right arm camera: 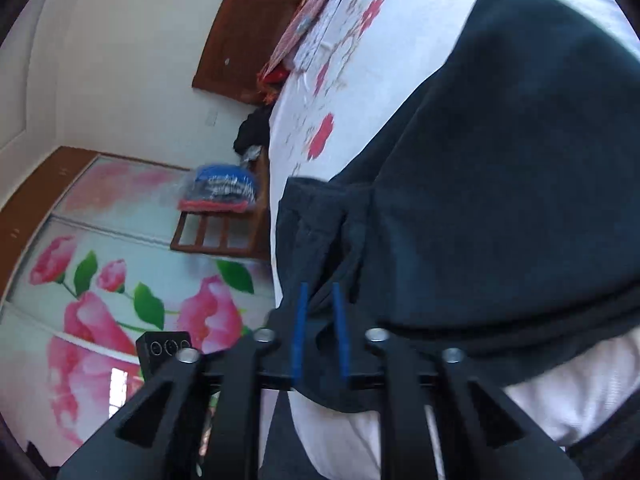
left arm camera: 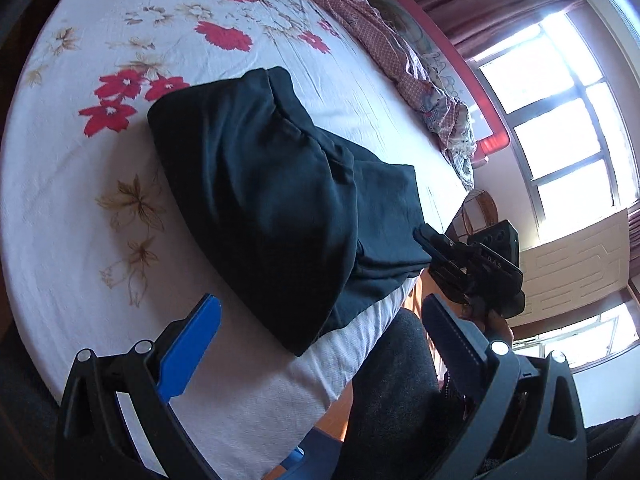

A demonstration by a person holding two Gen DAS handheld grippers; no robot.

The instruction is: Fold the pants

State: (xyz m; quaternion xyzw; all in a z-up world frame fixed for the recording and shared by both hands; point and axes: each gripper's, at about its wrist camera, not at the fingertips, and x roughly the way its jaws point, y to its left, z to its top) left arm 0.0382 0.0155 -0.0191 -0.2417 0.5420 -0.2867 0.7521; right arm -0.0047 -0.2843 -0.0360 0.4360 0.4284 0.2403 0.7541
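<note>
Both jaws stand apart and empty, left gripper wide, right gripper narrower above the pants, whose loose fold may slide off the bed.

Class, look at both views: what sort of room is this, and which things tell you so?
Most likely a bedroom: a bed with a flowered sheet, a crumpled quilt along its far side, and a rose-printed wardrobe nearby.

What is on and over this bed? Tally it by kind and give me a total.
Dark pants: 1
Floral bedsheet: 1
Red patterned quilt: 1
Grippers: 2, the left gripper and the right gripper
Total: 5
</note>
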